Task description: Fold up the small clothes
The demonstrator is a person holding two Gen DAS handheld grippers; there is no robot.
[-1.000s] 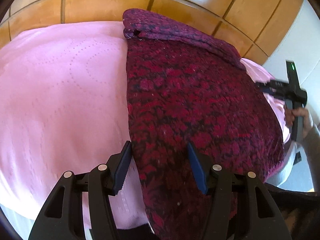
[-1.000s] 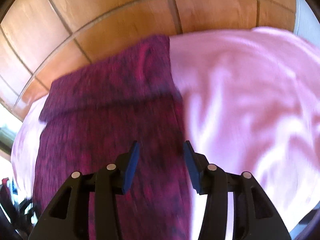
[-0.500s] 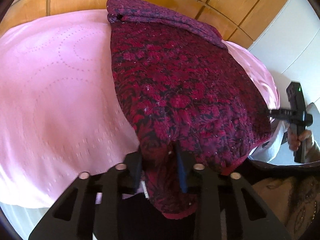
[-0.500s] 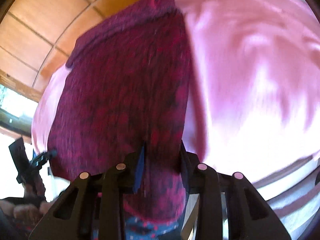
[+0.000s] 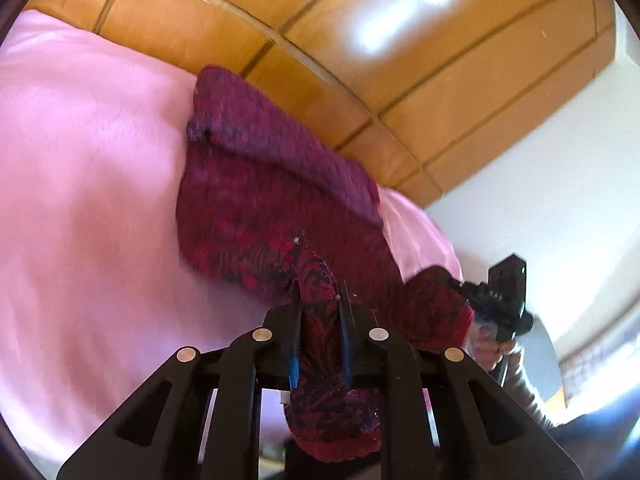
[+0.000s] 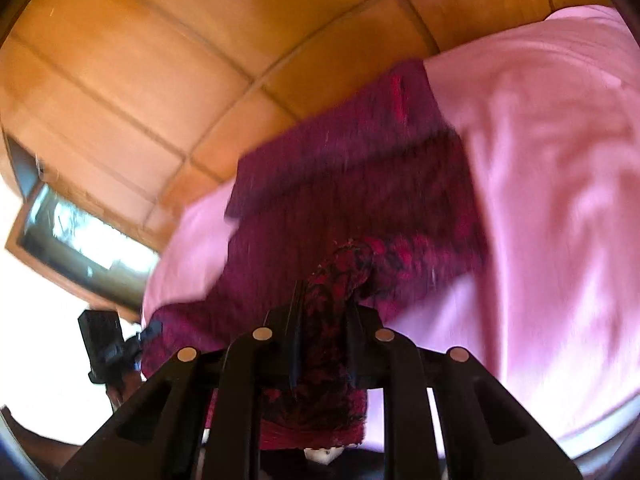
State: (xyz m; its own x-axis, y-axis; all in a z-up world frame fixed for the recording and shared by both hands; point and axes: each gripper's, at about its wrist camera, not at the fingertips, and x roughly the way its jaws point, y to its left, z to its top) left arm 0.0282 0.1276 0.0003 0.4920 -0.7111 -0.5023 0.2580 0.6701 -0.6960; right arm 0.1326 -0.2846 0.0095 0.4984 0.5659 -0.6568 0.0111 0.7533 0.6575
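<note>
A dark red patterned knit garment (image 5: pixel 256 208) lies on a pink bedspread (image 5: pixel 80 208), its far end folded over. My left gripper (image 5: pixel 320 312) pinches the garment's near left corner, jaws still closing, cloth bunched between the pads. My right gripper (image 6: pixel 324 312) pinches the near right corner of the garment (image 6: pixel 360 184) the same way, jaws closing on the cloth. Both corners are lifted off the bed. The right gripper (image 5: pixel 500 304) also shows in the left wrist view with a hand on it, and the left gripper (image 6: pixel 108 348) shows in the right wrist view.
A glossy wooden panelled headboard (image 5: pixel 360 40) runs behind the bed. A white wall (image 5: pixel 540 200) stands to the right in the left wrist view. A window (image 6: pixel 72 232) in a wooden frame sits at the left in the right wrist view. Pink bedspread (image 6: pixel 560 200) spreads to either side.
Both grippers went from open over the garment's near edge to shut on its two near corners, then rose and tilted up, lifting the near edge off the bed.
</note>
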